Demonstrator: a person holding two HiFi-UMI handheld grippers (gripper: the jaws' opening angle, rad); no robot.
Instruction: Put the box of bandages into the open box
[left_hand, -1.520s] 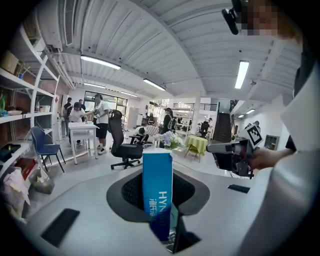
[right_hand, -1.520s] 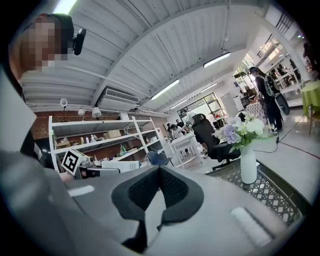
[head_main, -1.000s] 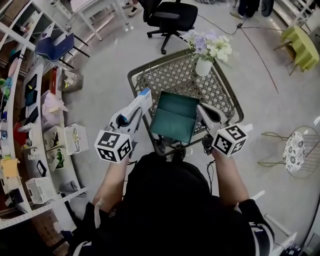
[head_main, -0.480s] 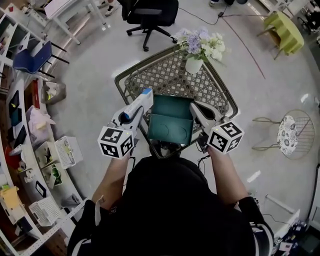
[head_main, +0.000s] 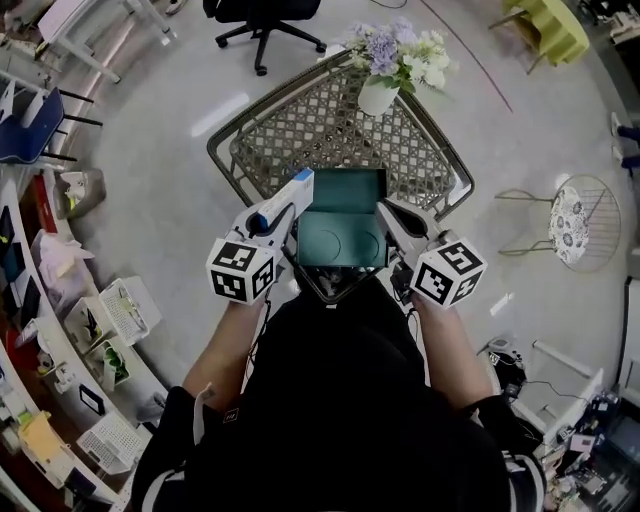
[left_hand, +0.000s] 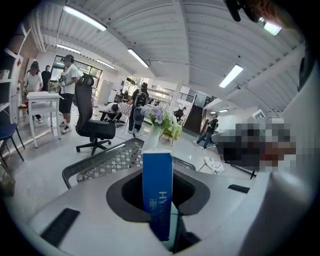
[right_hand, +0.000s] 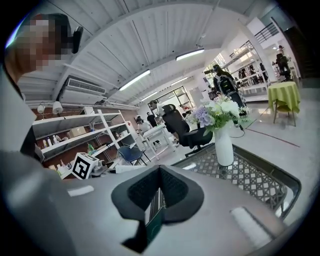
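Bandage box (left_hand: 157, 180), blue & white, stands upright in my left gripper (left_hand: 159, 215), fingers pinching its sides, just beside the left edge of the open box (head_main: 340, 240). Open box is green, lid up, sits at the near end of the lattice tabletop (head_main: 300, 130). My right gripper (right_hand: 152, 212) has its fingers pinching a thin green edge on that box's right side. Vase (head_main: 378, 95) w/ flowers at far edge.

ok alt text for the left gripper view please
A blue bandage box stands upright at the centre, clamped between the jaws of the left tool. Behind it are a metal lattice table with a white vase of flowers and, at left, a black office chair.
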